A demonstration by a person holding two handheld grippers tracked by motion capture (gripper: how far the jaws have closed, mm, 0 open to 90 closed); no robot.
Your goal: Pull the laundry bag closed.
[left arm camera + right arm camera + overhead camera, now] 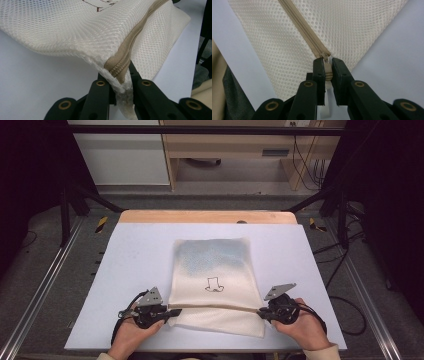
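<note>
In the high view, the left gripper [172,311] sits at the lower left of centre, held in the person's left hand [134,332], which comes up from the bottom edge. Its tip meets the left end of a tan zipper [215,307] that runs across a cream mesh bag [212,270]. The bag lies flat on the pale table [130,255] in the middle of the frame, with a small dark line drawing [214,285] just below its centre and a greyish shade across its upper part. Further right, the right gripper [261,312] touches the other end of the zipper, held in the person's right hand [305,327] at the lower right. In the left gripper view, the black jaws rise from the bottom centre and are pressed together on the corner of the mesh bag [82,27], pinching the bunched fabric right at the end of the zipper [122,67]; the rest of the bag spreads toward the top of the frame, lifted a little off the table [37,82]. In the right gripper view, the jaws at the lower centre are pinched on the pale zipper pull [327,71], with the zipper [304,30] running diagonally up to the upper left across the mesh bag [352,27].
</note>
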